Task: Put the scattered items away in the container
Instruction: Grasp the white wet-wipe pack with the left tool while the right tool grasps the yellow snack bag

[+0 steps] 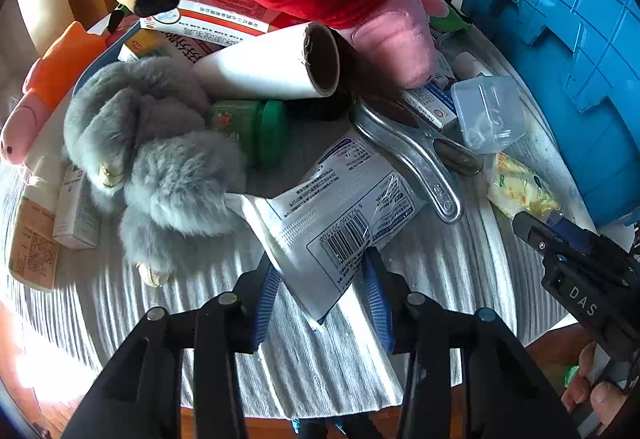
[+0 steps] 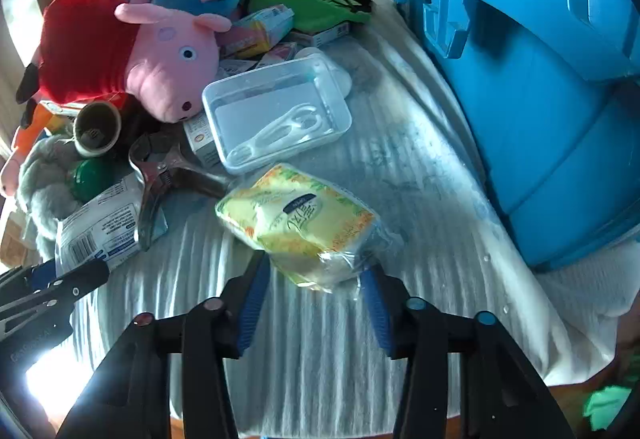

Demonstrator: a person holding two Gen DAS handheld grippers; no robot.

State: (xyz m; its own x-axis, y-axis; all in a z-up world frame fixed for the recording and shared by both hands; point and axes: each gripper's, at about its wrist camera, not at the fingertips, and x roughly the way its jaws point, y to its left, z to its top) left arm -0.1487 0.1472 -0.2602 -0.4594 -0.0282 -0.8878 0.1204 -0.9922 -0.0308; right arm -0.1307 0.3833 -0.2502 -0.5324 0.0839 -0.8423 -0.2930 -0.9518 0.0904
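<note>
White ribbed cloth [image 2: 320,359] shows right jaws pinching the tissue pack [image 2: 304,223]; left view shows jaws pinching a barcoded packet [image 1: 340,207].

Tissue pack [image 2: 300,223] lies before the clear box [image 2: 276,111]; crate [image 2: 540,99] right (seemingly apart).

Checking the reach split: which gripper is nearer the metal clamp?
Left. The left gripper is shut on the white barcode packet lying against the metal clamp. The right gripper grips the yellow tissue pack, farther off.

White ribbed cloth [image 2: 320,359] bears toys, boxes, blue container [image 2: 540,119].
</note>
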